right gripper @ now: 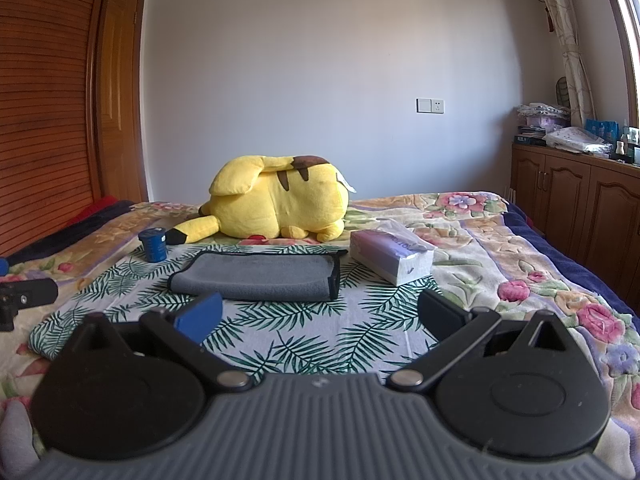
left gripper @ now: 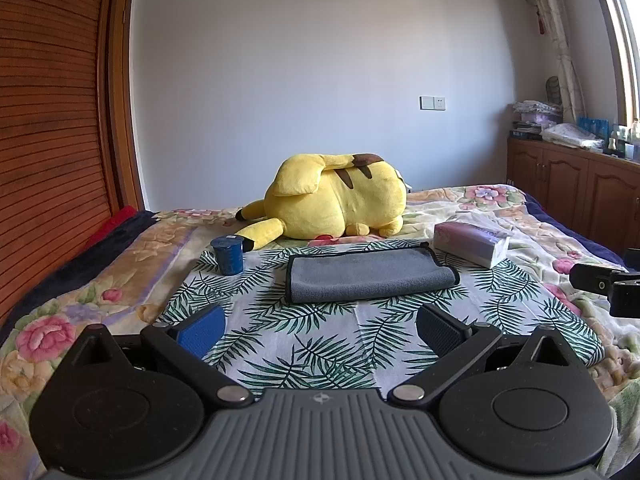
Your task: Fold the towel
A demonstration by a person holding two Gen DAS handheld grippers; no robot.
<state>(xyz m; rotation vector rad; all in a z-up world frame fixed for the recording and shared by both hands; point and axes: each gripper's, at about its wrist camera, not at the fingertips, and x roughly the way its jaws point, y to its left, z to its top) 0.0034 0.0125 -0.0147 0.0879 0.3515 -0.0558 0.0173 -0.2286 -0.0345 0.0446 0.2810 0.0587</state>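
A grey towel (left gripper: 370,276) with a black hem lies folded flat on a leaf-print cloth (left gripper: 304,344) on the bed. It also shows in the right wrist view (right gripper: 260,278). My left gripper (left gripper: 320,330) is open and empty, held back from the towel's near edge. My right gripper (right gripper: 320,318) is open and empty, also short of the towel. Each gripper's tip shows at the edge of the other's view (left gripper: 600,284) (right gripper: 24,296).
A yellow plush toy (left gripper: 332,204) lies behind the towel. A blue cup (left gripper: 229,255) stands to the towel's left and a tissue pack (left gripper: 472,244) to its right. A wooden wardrobe (left gripper: 48,140) is on the left, cabinets (left gripper: 572,184) on the right.
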